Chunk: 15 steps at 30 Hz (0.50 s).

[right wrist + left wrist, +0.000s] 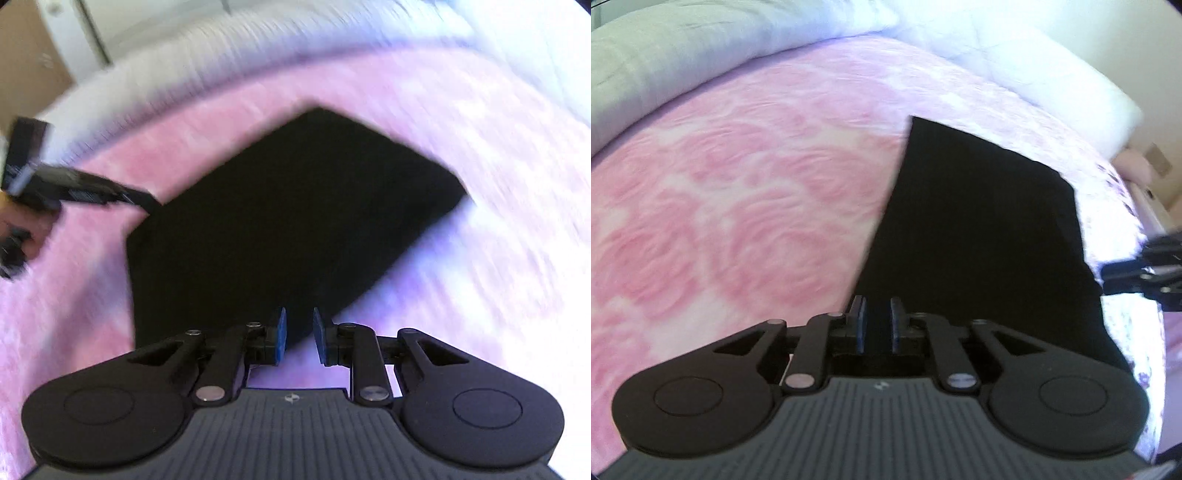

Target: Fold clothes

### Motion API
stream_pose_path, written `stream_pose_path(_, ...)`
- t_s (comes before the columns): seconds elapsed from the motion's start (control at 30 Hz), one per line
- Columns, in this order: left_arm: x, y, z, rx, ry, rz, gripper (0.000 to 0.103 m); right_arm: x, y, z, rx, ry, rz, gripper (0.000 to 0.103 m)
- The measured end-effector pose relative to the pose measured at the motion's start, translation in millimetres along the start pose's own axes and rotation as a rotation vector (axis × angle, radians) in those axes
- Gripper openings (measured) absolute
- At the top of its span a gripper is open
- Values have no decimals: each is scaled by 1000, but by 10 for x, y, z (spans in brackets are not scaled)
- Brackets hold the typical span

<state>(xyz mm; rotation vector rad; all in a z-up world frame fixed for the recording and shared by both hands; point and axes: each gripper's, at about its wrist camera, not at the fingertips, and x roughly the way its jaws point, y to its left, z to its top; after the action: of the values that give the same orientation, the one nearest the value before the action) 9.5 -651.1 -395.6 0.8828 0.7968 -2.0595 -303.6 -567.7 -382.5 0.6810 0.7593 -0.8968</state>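
A black garment (979,236) lies folded flat on the pink rose-patterned bedspread (738,206). My left gripper (879,314) is open, its blue pads a small gap apart, over the garment's near left edge. In the right wrist view the same garment (280,221) is a dark slab ahead. My right gripper (298,325) is open and empty at the garment's near corner. Each gripper shows in the other's view, the right one (1141,273) at the garment's right side and the left one (74,188) at its left. Both views are blurred.
A grey-white pillow or duvet (683,62) lies along the far edge of the bed, with a white pillow (1052,74) at the far right. A brown cardboard box (26,62) and a white wall stand beyond the bed.
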Motion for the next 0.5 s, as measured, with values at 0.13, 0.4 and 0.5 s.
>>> stream_pose_path(0.13,424,-126,99,34,69,5,11,336,20,227,-81,-47,31,26)
stream_pose_path(0.4,359,-202,486,4,-35,40,8,314,-934,263,-10,-65,-72,15)
stream_pose_path(0.5,580,-430,799,52,-51,-23,10,199,-879,357,20,-130,-99,18)
